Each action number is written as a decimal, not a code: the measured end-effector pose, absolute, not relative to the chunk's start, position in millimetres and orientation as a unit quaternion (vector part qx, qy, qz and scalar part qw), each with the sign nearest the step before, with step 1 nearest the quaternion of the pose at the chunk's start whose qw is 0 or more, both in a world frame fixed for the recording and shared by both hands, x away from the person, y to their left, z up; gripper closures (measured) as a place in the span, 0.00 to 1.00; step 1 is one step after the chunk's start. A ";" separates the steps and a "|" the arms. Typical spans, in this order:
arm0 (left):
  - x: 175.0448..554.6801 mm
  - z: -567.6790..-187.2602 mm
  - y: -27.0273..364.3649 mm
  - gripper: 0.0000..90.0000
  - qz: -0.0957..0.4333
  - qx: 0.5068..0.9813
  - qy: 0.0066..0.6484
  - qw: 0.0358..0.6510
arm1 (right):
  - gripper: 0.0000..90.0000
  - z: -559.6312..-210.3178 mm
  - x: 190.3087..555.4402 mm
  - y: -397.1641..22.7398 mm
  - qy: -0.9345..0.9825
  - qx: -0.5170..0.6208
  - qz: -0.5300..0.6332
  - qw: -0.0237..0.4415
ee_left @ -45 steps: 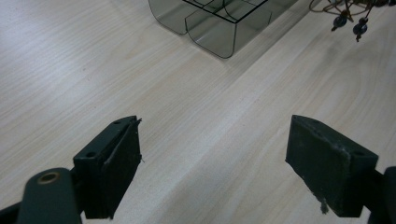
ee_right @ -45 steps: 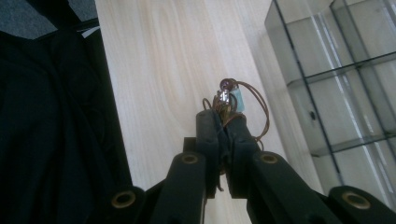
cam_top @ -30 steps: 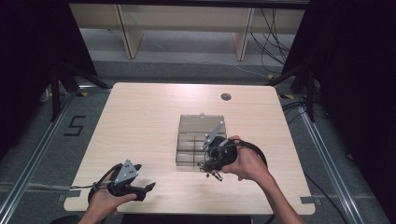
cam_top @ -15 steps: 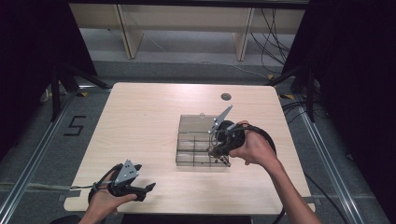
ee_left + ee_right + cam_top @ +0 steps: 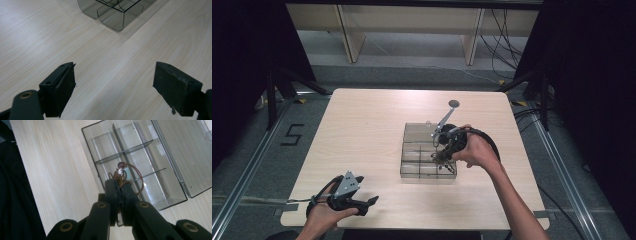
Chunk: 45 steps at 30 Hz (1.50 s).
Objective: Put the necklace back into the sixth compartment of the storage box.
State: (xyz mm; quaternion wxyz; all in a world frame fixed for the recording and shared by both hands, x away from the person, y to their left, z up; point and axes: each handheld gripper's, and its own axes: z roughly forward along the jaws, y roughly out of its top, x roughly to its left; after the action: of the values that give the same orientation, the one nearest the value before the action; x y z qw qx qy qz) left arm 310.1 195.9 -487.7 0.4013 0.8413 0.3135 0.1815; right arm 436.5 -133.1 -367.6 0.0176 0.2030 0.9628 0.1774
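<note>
Two claws work at the desk (image 5: 362,130): the right claw (image 5: 120,185) pinches a brown necklace (image 5: 130,173) above the clear compartment box (image 5: 105,138); the left claw (image 5: 113,86) gapes wide, holding nothing.

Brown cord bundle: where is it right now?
Pinched in the right gripper, the brown cord bundle hangs over the clear divided box, mid-table in the high view.
</note>
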 end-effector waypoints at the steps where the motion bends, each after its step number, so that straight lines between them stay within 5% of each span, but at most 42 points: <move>1: 309.9 -487.7 195.6 0.19 0.183 0.841 0.313 0.401 | 0.96 -368.7 437.8 -133.3 0.963 0.205 0.176 0.019; 45: 308.5 -487.0 195.1 0.19 0.178 0.843 0.318 0.396 | 0.96 -418.7 457.3 -149.7 0.956 0.233 0.177 0.005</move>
State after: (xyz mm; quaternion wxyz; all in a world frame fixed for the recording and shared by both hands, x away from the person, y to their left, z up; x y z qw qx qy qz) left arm 308.5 195.1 -487.0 0.3956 0.8430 0.3180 0.1780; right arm 457.3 -149.7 -418.7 0.0047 0.2330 0.9562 0.1769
